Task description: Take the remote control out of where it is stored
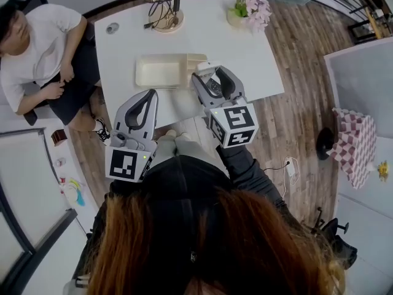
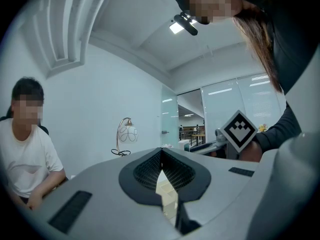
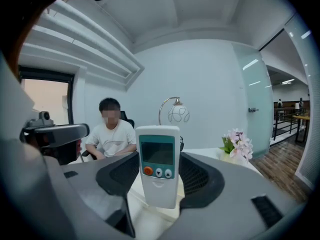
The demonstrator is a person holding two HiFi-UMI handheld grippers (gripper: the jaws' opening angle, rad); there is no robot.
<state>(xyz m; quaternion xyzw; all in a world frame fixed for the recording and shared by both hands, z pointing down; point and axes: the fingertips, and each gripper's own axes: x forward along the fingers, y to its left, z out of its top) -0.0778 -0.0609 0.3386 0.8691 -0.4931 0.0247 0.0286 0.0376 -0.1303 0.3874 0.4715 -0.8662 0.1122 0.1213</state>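
The right tongs [image 3: 160,176] are clamped on the remote control [image 3: 157,159]. It stands upright between the 2 jaws, pinched by its long sides, with the screen and orange button facing the camera and its top poking out toward 12 o'clock. The step in hand reads as the lift-out: the grasp is made. The remote's lower end seems to sit above the cream storage tray [image 1: 156,71] rather than down in it, though the right gripper view is too cramped there to be sure it is free of the rim. The next move likely calls for a straight rise until the casing clears the tray wall. After that it would be carried across to bare desk [image 1: 245,60] with the pinch kept firm, since that smooth plastic could slide. The left tongs [image 2: 161,159] are closed on nothing, their tips touching, and a slice of the tray's dividers shows through the gap beneath them. From the head view the left tongs hang at about 7 o'clock of the tray, apart from it. The right tongs sit at its 3 o'clock end, with the remote largely hidden behind the jaws. Farther across the desk a lamp [image 1: 164,18] stands at the tray's 12 o'clock and a pot of pink flowers [image 1: 253,8] at 1 o'clock. A seated person [image 1: 43,48] is off the desk's edge at 9 o'clock.
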